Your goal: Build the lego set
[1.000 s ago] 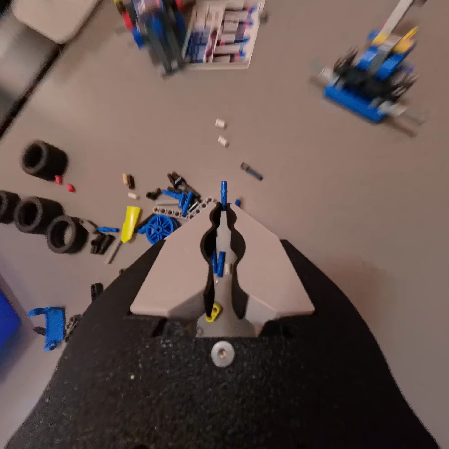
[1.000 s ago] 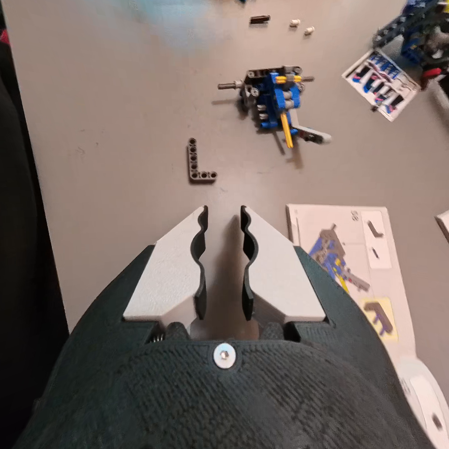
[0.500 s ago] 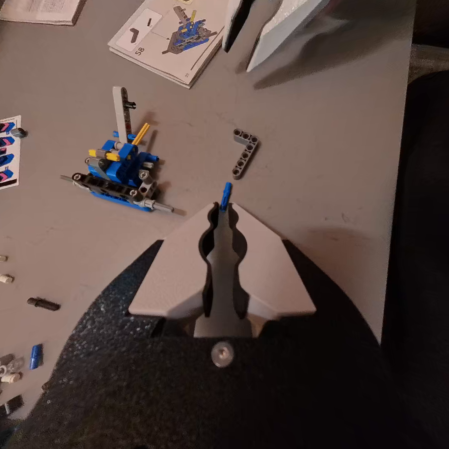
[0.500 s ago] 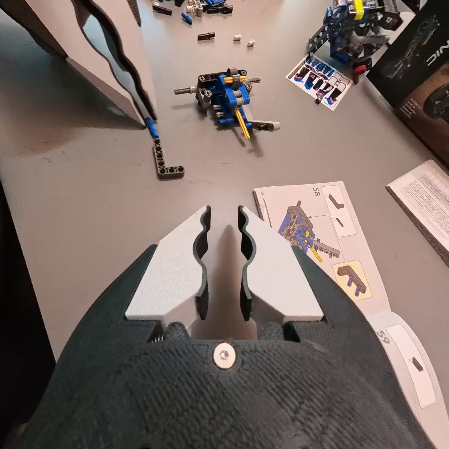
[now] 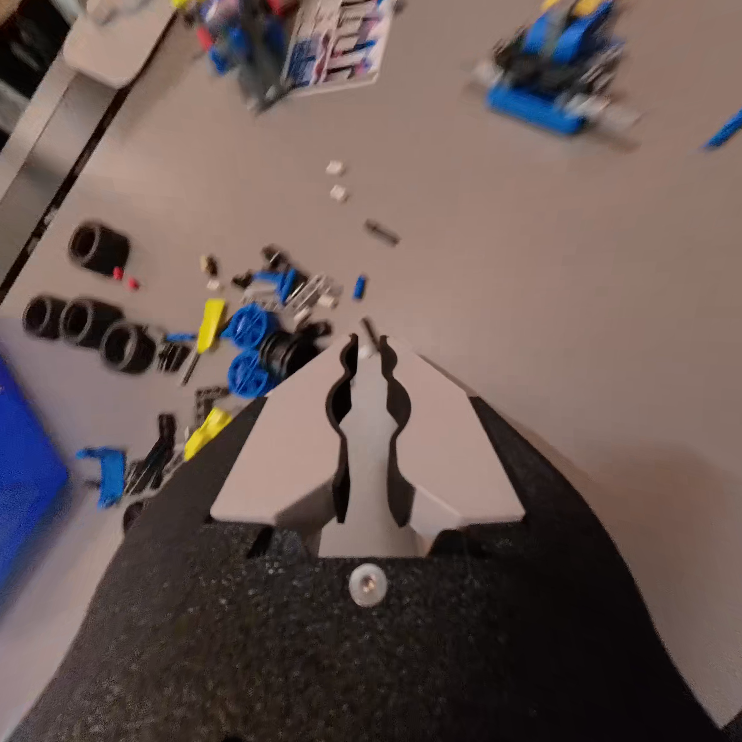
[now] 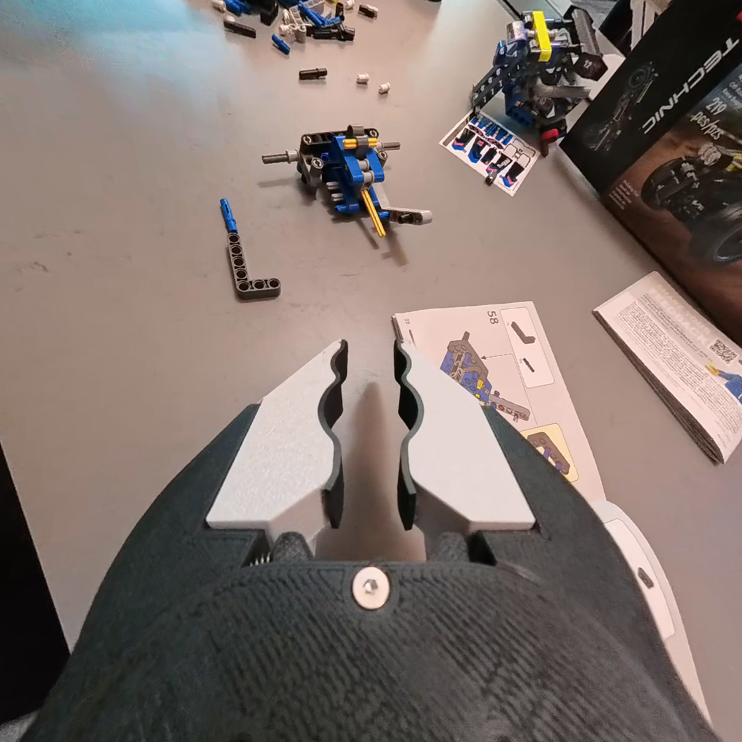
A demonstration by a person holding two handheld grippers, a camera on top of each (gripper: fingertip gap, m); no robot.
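Note:
My left gripper (image 5: 366, 341) is open a little and empty, low over the table next to a pile of loose parts (image 5: 281, 297); this view is blurred. My right gripper (image 6: 370, 349) is open and empty above the table. A blue pin (image 6: 229, 215) lies end to end with a grey L-shaped beam (image 6: 249, 269), ahead and left of the right gripper. A small blue and black assembly (image 6: 349, 172) with a yellow axle sits beyond them; it also shows in the left wrist view (image 5: 538, 80).
Several black tyres (image 5: 88, 325), blue wheels (image 5: 247, 349) and yellow pieces lie left of the left gripper. An open instruction booklet (image 6: 502, 377), a second booklet (image 6: 674, 361), a sticker sheet (image 6: 490, 154), a larger model (image 6: 534, 64) and the set's box (image 6: 662, 140) are on the right. The table's edge (image 6: 36, 461) runs on the left. Spacing between my two grippers at the tips: around 30 centimetres.
The left gripper let go of the blue pin beside the L-shaped beam, opened, and swung back over the parts pile. The right gripper has stayed open, with the booklet now closer.

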